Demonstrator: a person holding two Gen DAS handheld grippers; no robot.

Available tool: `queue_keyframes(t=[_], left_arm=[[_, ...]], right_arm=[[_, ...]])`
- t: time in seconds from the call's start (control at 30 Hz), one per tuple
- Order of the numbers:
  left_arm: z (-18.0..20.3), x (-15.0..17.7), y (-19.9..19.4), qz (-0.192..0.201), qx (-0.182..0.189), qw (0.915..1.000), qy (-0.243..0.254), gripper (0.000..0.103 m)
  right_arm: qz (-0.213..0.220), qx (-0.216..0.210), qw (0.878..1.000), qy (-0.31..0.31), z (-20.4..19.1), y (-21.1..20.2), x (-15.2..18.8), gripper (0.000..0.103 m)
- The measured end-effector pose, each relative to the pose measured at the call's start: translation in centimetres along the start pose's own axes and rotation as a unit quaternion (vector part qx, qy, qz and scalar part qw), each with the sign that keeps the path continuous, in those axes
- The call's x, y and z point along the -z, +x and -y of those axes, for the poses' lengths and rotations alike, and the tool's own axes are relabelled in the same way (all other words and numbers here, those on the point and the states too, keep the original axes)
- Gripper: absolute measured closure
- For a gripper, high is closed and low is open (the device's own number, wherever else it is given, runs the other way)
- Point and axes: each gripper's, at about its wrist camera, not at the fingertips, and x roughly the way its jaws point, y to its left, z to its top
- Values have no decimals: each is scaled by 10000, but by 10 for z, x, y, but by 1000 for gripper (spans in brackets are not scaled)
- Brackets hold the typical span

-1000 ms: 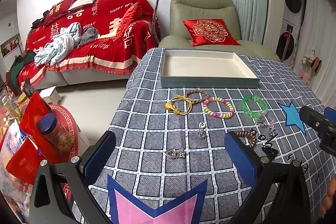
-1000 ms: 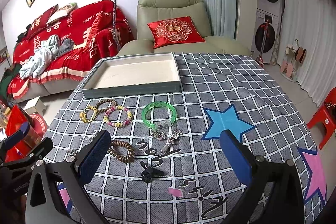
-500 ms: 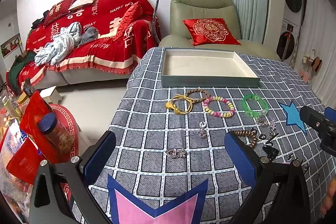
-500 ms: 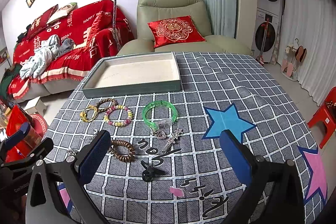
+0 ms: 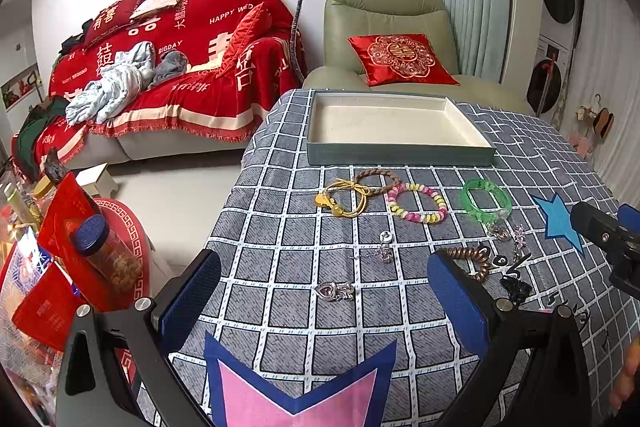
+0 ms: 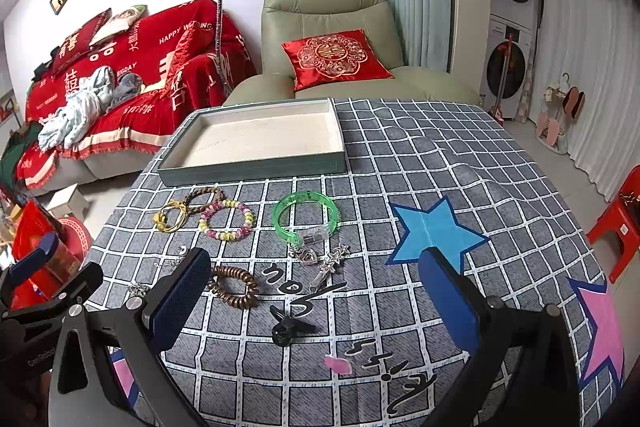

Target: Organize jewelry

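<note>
An empty grey-green tray (image 5: 400, 155) (image 6: 256, 169) with a cream lining stands at the table's far side. In front of it lie a yellow cord bracelet (image 5: 340, 201), a braided brown bracelet (image 5: 378, 181), a pastel bead bracelet (image 5: 418, 203) (image 6: 228, 221) and a green bangle (image 5: 486, 199) (image 6: 306, 213). Nearer lie a heart pendant (image 5: 334, 291), a brown coil hair tie (image 6: 234, 287), silver charms (image 6: 320, 259) and a black clip (image 6: 288, 327). My left gripper (image 5: 324, 303) hovers open over the heart pendant. My right gripper (image 6: 316, 303) stands open above the black clip.
The table has a grey checked cloth with a blue star (image 6: 434, 229) and pink stars. A small pink piece (image 6: 338, 365) lies near the front. A red sofa (image 5: 180, 67) and green armchair (image 5: 384, 27) stand behind. Red snack bags and a jar (image 5: 108, 255) sit left; a red stool (image 6: 618, 223) right.
Both grippers have drifted very slightly; nothing on the table has moved and both stay open.
</note>
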Motion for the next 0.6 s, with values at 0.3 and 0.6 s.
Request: queue_keyframes(t=[0.3,0.6], left_arm=[[-1,3,1,-33,-7,10000,-5,0],[-1,3,3,-75,-15,10000,-11,0]], right_arm=[[-6,0,10000,-6,-2,2,3,0],[-14,-3,10000,-4,-2,2,2,0]])
